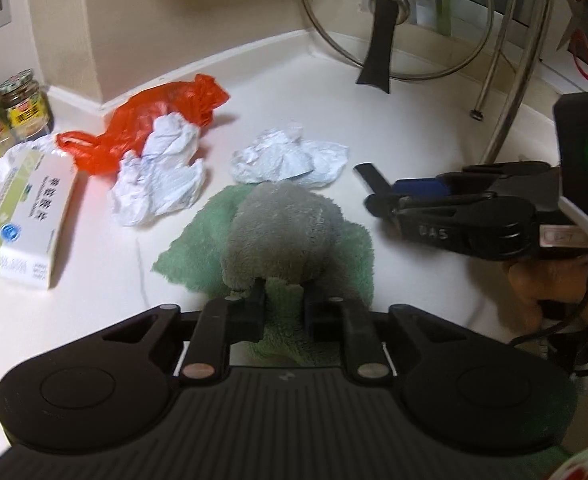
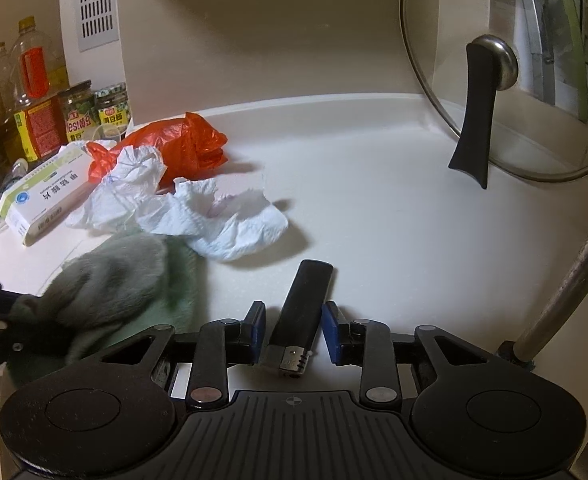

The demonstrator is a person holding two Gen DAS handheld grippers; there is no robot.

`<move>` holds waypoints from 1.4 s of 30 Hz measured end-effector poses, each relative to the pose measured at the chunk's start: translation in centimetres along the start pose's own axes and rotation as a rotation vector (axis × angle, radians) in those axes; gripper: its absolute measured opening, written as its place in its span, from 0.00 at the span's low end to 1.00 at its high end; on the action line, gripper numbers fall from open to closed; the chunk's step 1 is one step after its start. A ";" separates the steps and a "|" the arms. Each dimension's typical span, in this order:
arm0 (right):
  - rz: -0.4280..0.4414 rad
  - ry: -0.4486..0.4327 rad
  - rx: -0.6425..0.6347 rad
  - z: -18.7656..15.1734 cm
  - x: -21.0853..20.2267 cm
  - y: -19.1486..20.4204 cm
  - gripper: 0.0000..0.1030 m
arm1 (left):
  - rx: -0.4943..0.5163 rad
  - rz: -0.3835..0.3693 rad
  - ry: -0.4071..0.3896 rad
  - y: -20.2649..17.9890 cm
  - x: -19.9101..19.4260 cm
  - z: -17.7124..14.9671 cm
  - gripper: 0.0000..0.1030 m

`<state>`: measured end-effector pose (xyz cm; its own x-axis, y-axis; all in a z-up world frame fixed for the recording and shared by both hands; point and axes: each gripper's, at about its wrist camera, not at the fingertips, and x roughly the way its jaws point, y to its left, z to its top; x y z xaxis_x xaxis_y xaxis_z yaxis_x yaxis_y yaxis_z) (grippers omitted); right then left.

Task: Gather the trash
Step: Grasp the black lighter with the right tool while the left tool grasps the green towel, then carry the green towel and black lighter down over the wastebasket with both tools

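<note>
At the far left of the worktop (image 1: 414, 112) stand labelled jars (image 1: 24, 106) and, in the right wrist view, oil bottles (image 2: 34, 92) behind them, partly cut off by the frame edge. Just right of these lies a white and green medicine box (image 1: 26, 220) on crumpled clear plastic that is hard to make out. Next comes an orange plastic bag (image 1: 154, 128), with one crumpled white tissue (image 1: 158, 172) lying against its near side and a second tissue (image 1: 290, 158) a little further right.

Near the middle, the left claw (image 1: 284, 300) points steeply down and forward, its jaws drawn narrow and pinching a grey and green cloth (image 1: 278, 232). The cloth bunches up between the pads and hides their tips. Its far edge touches the second tissue.

To the right, the right claw (image 2: 292, 328) also tilts down toward the worktop, a hand (image 1: 542, 280) gripping its handle from below. Its blue pads (image 2: 330, 332) stand a little apart on either side of a black lighter (image 2: 300, 312) without pressing on it. The lighter's metal head lies nearest the camera and its body points away.

At the far right a glass pot lid (image 2: 506, 92) with a black handle leans upright against the wall. A curved metal tube (image 2: 566, 280) rises beside it, its top cut off. Red-handled scissors (image 1: 582, 20) hang at the edge of the left wrist view, blurred.
</note>
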<state>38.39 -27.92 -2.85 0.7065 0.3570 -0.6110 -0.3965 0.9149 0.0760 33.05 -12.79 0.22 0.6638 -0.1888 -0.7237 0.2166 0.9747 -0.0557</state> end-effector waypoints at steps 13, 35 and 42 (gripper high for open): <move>0.011 0.016 -0.018 0.0 -0.1 0.3 0.31 | 0.039 0.001 0.002 -0.3 3.5 2.0 0.52; 0.073 -0.025 -0.044 1.0 -1.7 2.1 0.22 | -0.038 0.109 -0.159 4.9 -6.2 3.8 0.17; 0.071 -0.027 -0.057 0.7 -2.7 3.3 0.12 | -0.056 0.041 -0.143 3.7 -8.4 0.8 0.17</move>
<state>35.58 -25.78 -0.42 0.6907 0.4260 -0.5843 -0.4782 0.8752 0.0729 28.84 -7.73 6.68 0.7675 -0.1598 -0.6208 0.1495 0.9864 -0.0690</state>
